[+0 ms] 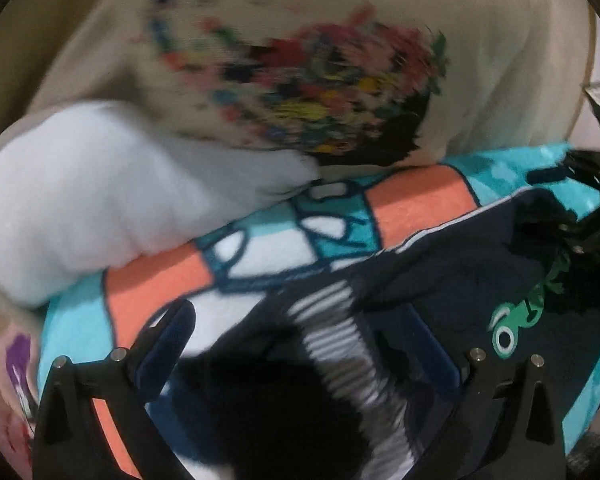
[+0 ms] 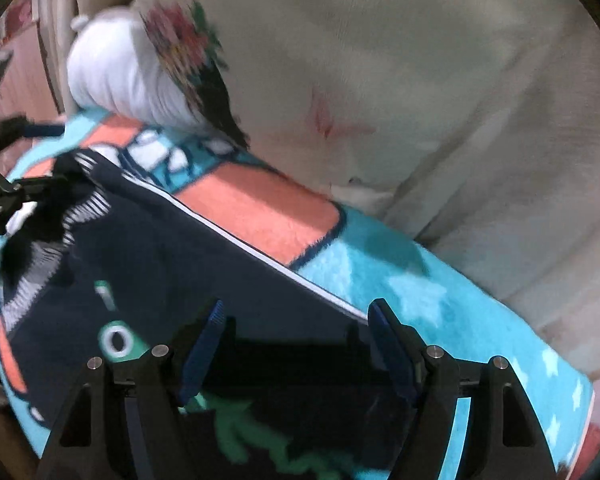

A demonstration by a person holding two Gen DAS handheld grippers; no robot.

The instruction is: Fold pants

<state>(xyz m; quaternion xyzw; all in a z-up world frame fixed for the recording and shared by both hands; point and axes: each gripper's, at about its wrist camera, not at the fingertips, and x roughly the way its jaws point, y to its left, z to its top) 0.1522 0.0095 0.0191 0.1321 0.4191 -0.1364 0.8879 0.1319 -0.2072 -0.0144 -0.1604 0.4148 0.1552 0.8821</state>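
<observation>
Dark navy pants (image 1: 452,280) with a green lizard print and a grey-white striped waistband (image 1: 340,340) lie on a turquoise and orange blanket (image 1: 416,204). My left gripper (image 1: 300,316) is open, its fingers either side of the striped waistband, close above the cloth. In the right wrist view the pants (image 2: 172,260) stretch from left to bottom. My right gripper (image 2: 296,312) is open just over the pants' white-piped edge, holding nothing. The left gripper (image 2: 4,196) shows at the left edge there, at the waistband.
A person in a cream sweater (image 1: 380,20) with a colourful print stands right behind the blanket (image 2: 440,300). A white bundle of cloth (image 1: 100,192) rests on the blanket's far left edge; it also shows in the right wrist view (image 2: 116,76).
</observation>
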